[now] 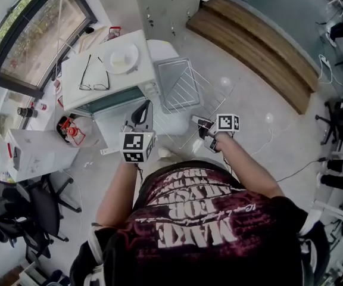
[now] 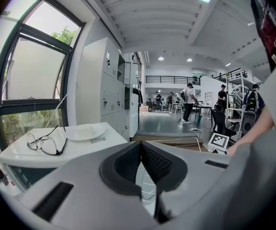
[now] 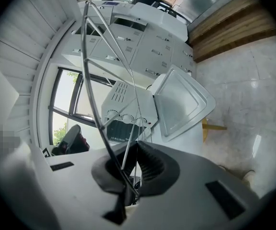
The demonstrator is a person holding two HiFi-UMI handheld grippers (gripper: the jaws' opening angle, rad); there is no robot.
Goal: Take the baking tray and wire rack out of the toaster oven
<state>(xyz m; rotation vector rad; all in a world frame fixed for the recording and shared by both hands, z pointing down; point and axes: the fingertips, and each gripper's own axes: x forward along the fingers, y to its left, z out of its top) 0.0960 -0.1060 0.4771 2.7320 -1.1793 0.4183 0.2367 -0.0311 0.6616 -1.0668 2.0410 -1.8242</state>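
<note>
Wire rack, clear of the toaster oven, sits pinched in the right tool. The left tool is closed and empty. Next, probably: setting it by the baking tray.

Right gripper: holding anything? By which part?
Yes: the right gripper is shut on the wire rack, pinching the outer frame wire at its near edge. The left gripper is shut with nothing in it.
</note>
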